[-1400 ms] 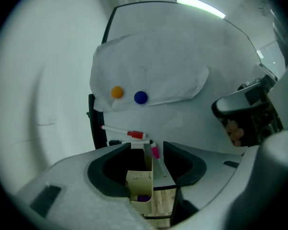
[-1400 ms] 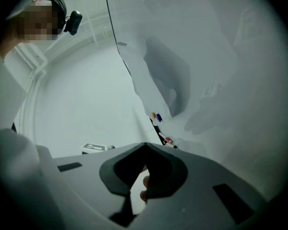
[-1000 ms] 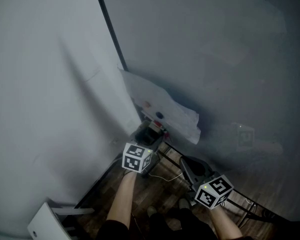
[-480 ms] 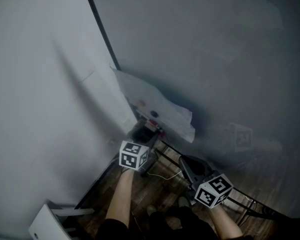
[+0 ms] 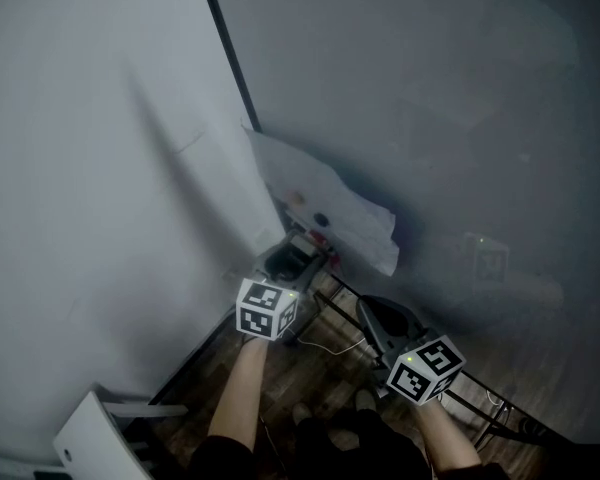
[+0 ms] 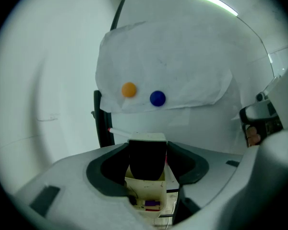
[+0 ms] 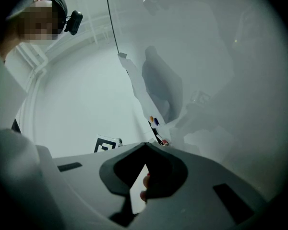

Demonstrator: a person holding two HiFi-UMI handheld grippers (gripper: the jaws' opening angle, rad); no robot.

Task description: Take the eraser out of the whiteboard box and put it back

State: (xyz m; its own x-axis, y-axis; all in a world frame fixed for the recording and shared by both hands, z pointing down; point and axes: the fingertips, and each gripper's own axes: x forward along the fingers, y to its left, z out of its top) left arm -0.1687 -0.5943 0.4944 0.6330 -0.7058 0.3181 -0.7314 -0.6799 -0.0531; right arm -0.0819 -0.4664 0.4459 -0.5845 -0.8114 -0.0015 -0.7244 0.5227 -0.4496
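A black eraser [image 6: 146,159] with a white top stands between my left gripper's [image 6: 146,174] dark pads, which press on both its sides. It hangs just above the cream whiteboard box [image 6: 151,195], which has small items at its bottom. In the head view the left gripper [image 5: 285,273] reaches to the box [image 5: 292,258] at the whiteboard's foot. My right gripper [image 5: 385,323] hovers lower right, away from the box. Its jaw tips [image 7: 146,147] meet with nothing held.
A white paper sheet [image 6: 173,66] is pinned to the whiteboard by an orange magnet [image 6: 129,89] and a blue magnet [image 6: 157,98]. A red-capped marker [image 6: 116,131] lies beside the box. The dark stand frame [image 5: 460,398] crosses the wooden floor [image 5: 310,368]. A white object [image 5: 90,438] sits lower left.
My left gripper has edged up and a little left at the box. The right gripper has kept its place. The head view has swayed slightly.
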